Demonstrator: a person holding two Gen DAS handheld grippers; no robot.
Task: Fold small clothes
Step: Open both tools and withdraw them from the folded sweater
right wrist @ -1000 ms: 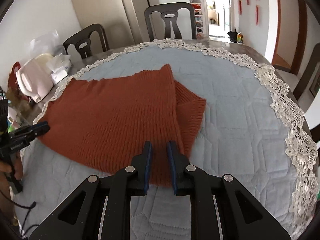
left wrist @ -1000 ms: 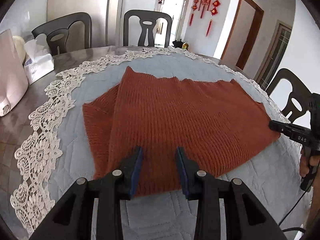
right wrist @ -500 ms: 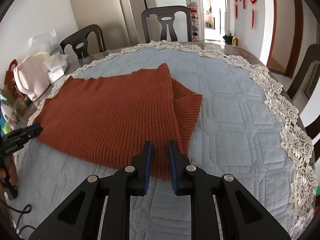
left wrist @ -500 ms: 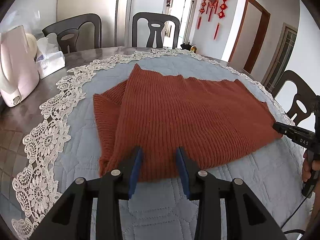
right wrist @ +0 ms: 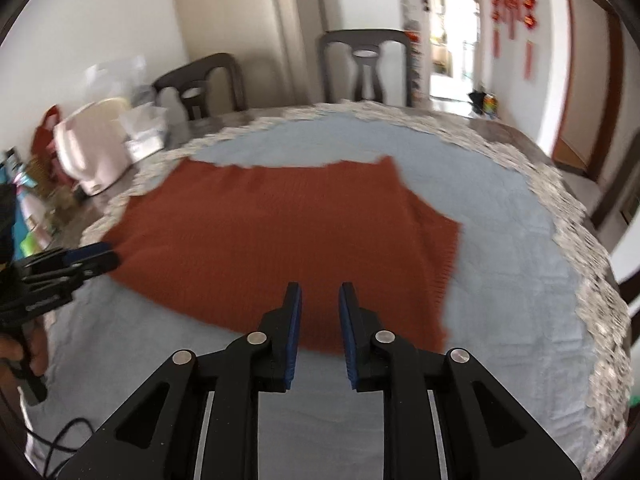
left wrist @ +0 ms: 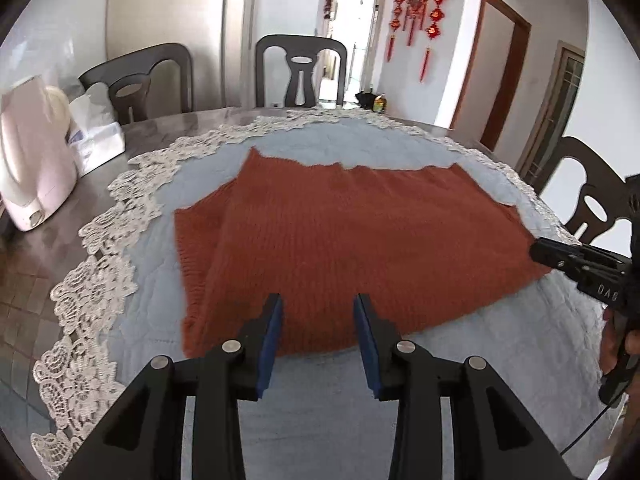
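A rust-orange knitted garment (left wrist: pixel 344 240) lies flat, folded once, on the blue quilted mat (left wrist: pixel 140 312); it also shows in the right wrist view (right wrist: pixel 280 240). My left gripper (left wrist: pixel 318 308) is open and empty, its tips over the garment's near edge. My right gripper (right wrist: pixel 320 300) is open and empty, over the near edge from the other side. The right gripper also shows at the garment's right corner in the left wrist view (left wrist: pixel 560 256). The left gripper shows at the left corner in the right wrist view (right wrist: pixel 80 260).
A round table with a white lace border (left wrist: pixel 104 240) carries the mat. A pink-white appliance (left wrist: pixel 32 168) and a tissue pack (left wrist: pixel 96 136) stand at the left. Dark chairs (left wrist: pixel 300 72) ring the table. A cable (right wrist: pixel 60 440) trails by the hand.
Both grippers have pulled back from the garment and risen. The right gripper's jaws have opened wider. The garment lies still.
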